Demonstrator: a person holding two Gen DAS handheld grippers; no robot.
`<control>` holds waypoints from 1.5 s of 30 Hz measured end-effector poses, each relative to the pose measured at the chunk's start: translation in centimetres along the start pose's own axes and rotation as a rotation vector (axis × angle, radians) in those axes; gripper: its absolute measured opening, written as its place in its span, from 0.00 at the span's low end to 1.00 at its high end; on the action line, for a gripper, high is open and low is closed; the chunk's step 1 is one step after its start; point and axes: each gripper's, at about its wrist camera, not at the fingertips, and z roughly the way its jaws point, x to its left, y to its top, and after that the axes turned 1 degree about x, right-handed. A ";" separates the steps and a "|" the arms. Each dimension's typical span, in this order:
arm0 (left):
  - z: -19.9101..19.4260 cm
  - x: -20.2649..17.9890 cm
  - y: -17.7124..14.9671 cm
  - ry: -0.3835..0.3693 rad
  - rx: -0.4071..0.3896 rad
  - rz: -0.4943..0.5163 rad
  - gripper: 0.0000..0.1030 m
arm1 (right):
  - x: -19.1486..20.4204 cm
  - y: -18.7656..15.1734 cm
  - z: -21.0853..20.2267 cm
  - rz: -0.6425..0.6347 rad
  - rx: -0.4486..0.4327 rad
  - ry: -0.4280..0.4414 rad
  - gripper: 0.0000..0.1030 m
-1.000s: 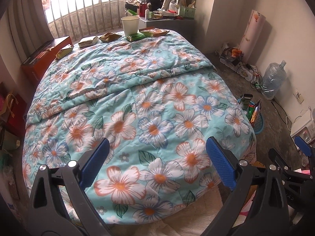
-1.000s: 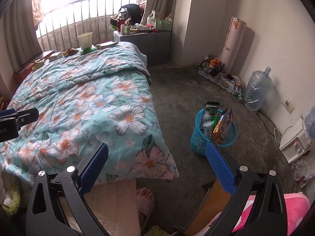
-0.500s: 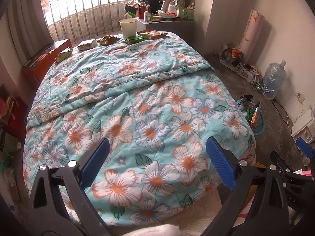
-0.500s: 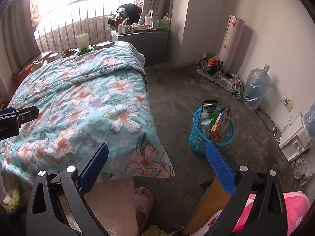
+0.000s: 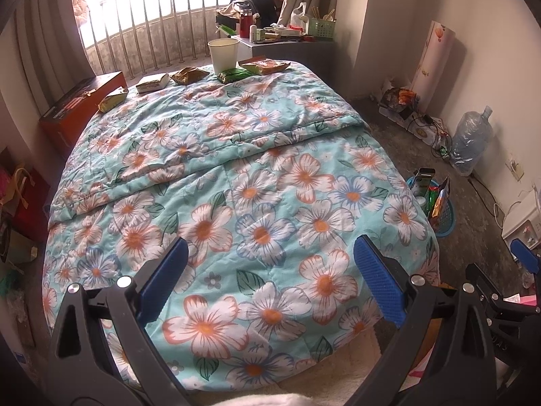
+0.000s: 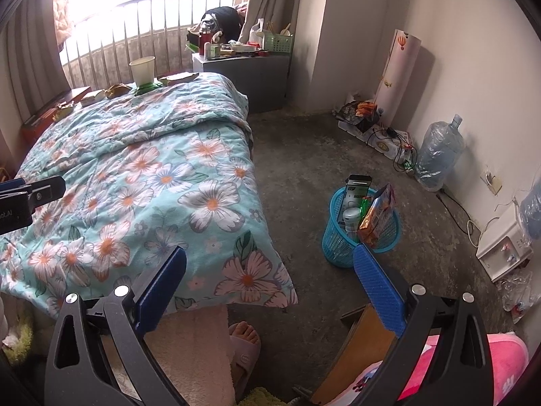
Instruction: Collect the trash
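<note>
My left gripper point(image 5: 267, 280) hangs spread wide and empty at the bottom of its frame, over the foot of the bed's turquoise floral quilt point(image 5: 236, 182). My right gripper point(image 6: 270, 280) is likewise splayed and holding nothing, low over the quilt's corner and the grey concrete floor point(image 6: 304, 176). At top centre of the left view, the trash lies along the quilt's far edge: crumpled snack wrappers point(image 5: 189, 75) beside a white paper cup point(image 5: 222, 55). Right of centre in the right view stands a blue plastic mesh basket point(image 6: 338, 237) holding packets and bottles. A clear water jug point(image 6: 439, 150) leans by the wall.
</note>
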 end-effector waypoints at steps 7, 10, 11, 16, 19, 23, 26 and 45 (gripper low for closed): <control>-0.1 0.0 0.0 0.002 -0.003 0.000 0.92 | 0.0 0.0 -0.1 0.001 -0.003 -0.002 0.93; -0.1 0.0 0.0 0.003 -0.003 -0.001 0.92 | 0.0 0.0 -0.1 0.000 -0.003 -0.002 0.93; -0.1 0.1 0.0 0.004 -0.004 -0.001 0.92 | 0.0 0.0 -0.2 -0.001 -0.003 -0.001 0.93; -0.1 0.0 -0.1 0.003 -0.003 0.000 0.92 | 0.1 0.0 -0.3 -0.001 -0.004 -0.001 0.93; -0.1 0.0 -0.1 0.003 -0.003 -0.001 0.92 | 0.1 0.1 -0.4 0.000 -0.007 -0.001 0.93; -0.2 0.0 -0.1 0.003 -0.002 0.000 0.92 | 0.0 0.1 -0.4 0.001 -0.006 -0.002 0.93; -0.2 0.0 -0.1 0.004 -0.003 -0.001 0.92 | 0.0 0.1 -0.4 0.001 -0.006 0.002 0.93; -0.2 -0.1 -0.3 0.004 -0.004 0.001 0.92 | 0.0 0.1 -0.4 -0.001 -0.006 0.004 0.93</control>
